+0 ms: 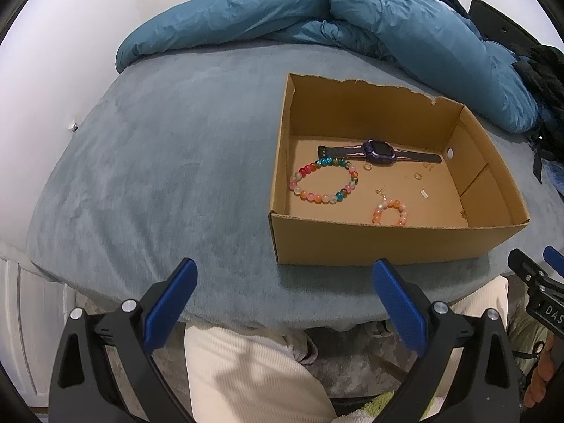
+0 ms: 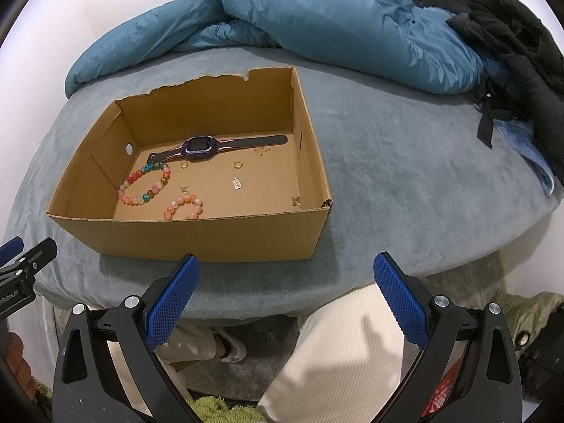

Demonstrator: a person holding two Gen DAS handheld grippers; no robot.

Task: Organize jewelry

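Grey-blue bed carries a cardboard box holding a watch, beaded bracelets and small rings; the left claw hangs released before it. From the right wrist, the right claw is likewise spread wide, empty, near the box.

An open brown cardboard box rests on a grey-blue plush bed, near its front edge. Behind the box, a rumpled teal quilt lies across the bed's far side, with a black garment at its right end. Inside the box, a purple wristwatch lies along the back wall; a large multicoloured bead bracelet lies before it at left, touching the strap; a small orange bead bracelet lies by the front wall. Small gold rings lie scattered between.
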